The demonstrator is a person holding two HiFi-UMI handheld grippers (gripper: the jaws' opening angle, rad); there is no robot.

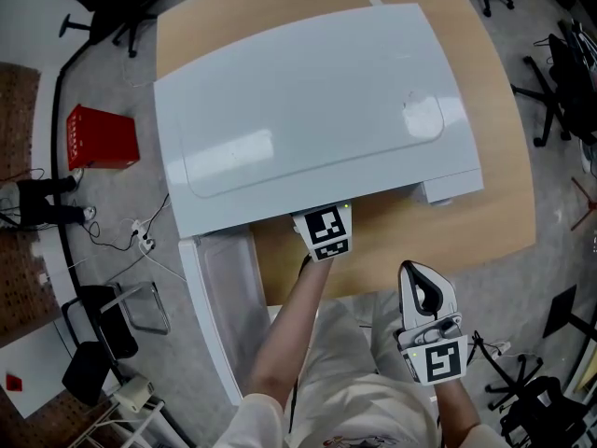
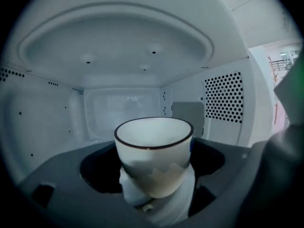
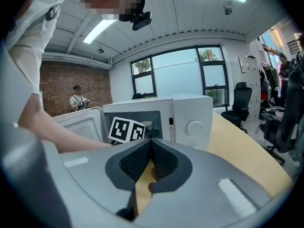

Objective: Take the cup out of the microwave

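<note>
While the microwave (image 1: 308, 110) stands on the table (image 1: 499, 185) with its door (image 1: 219, 315) swung open at the near left, the left gripper (image 2: 156, 194) reaches into the cavity. Its own view shows the jaws closed against the lower body of the cup (image 2: 153, 148), one pale pad on each side. The cup is upright, white with a dark rim, and lies fully inside the microwave, in front of the far wall. Whether its base rests on the cavity floor cannot be determined.

The right gripper (image 1: 422, 292) is held near the person, short of the table's near edge. Its jaws are pressed together with nothing between them.

Assessment: the grasp appears made, so the step in hand is the extraction itself. The next move calls for drawing the cup straight back towards the near side, kept level and clear of the cavity ceiling and the door frame. A set-down spot on the bare table to the right of the microwave is available.
</note>
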